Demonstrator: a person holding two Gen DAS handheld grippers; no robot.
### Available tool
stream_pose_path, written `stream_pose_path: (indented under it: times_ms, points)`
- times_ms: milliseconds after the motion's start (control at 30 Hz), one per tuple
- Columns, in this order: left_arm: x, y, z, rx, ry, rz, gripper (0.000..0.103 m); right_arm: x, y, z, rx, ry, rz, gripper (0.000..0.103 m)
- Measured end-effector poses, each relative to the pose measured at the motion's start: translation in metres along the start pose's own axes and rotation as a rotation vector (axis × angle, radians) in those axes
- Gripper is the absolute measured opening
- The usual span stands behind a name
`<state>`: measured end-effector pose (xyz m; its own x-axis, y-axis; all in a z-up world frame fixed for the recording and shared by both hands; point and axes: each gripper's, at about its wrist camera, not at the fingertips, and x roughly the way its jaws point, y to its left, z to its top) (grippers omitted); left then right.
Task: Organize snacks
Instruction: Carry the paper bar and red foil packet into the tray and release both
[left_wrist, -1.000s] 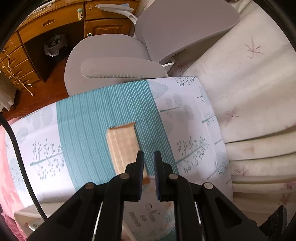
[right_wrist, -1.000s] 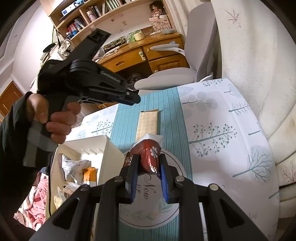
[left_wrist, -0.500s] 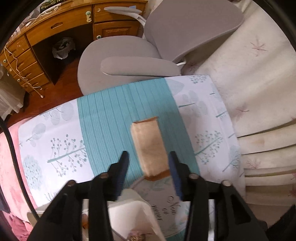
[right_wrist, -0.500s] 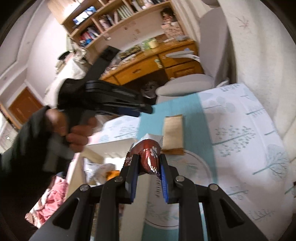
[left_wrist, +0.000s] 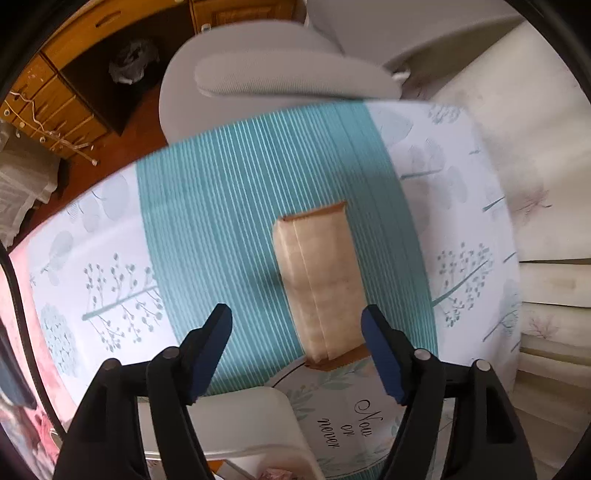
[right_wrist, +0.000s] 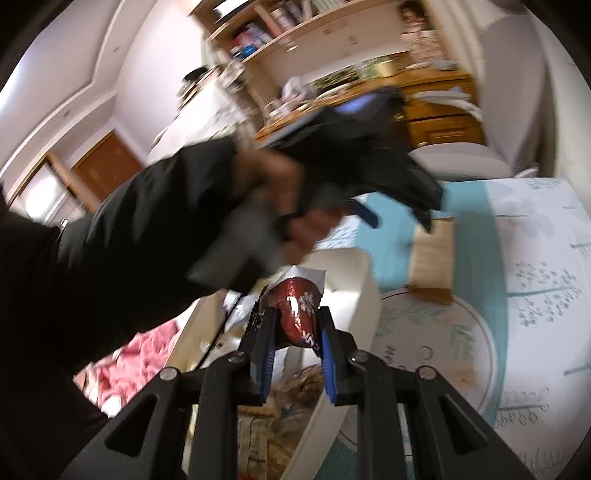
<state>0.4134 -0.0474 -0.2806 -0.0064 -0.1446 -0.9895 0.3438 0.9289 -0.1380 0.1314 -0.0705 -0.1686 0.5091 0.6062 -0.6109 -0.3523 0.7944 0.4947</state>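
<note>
- Left wrist view looks down on the tabletop (left_wrist: 461, 206), which carries a patterned cloth with a teal striped band down its middle.
- The left tongs (left_wrist: 297, 330) stand wide open and grip nothing; their blue pads hang above the near end of a tan snack packet (left_wrist: 319, 280), one pad to each side of it and not touching it.
- That packet lies flat on the teal band, its near end reaching a round printed mat (left_wrist: 351, 424), and it is well apart from any other snack.
- A white storage box (left_wrist: 240, 417) sits at the near left, its rim just below the left tongs.
- Right wrist view shows the right tongs (right_wrist: 295, 339) closed on a red foil snack (right_wrist: 299, 314), held up over the white box, whose inside already holds several wrapped snacks, though blur hides what they are.
- The person's left hand and sleeve fill much of this view, heavily smeared by motion.
- By the look of it, the task is well along: some snacks are boxed, the red one is about to go in, and the tan packet is the one snack seen left on the cloth.
- What the left tongs likely need is a drop onto the packet and a squeeze across its width.
</note>
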Motion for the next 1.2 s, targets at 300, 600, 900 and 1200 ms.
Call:
stream_pose_path:
  times_ms: [300,600,900,1200]
  points:
    - [0.039,-0.011,0.009,-0.041,0.093,0.098,0.081,0.014,-0.005,-0.007,-0.029,0.110,0.005,0.025]
    - [0.058,-0.019,0.015,-0.062,0.099,0.111,0.086,0.019,-0.009,-0.005,-0.070,0.144,0.001,0.026]
    - [0.060,-0.037,0.021,-0.060,0.063,0.146,0.070,0.018,-0.008,-0.005,-0.082,0.142,0.024,0.026]
    - [0.051,-0.029,0.010,-0.104,0.058,0.094,0.056,0.016,-0.003,-0.004,-0.083,0.143,0.010,0.026]
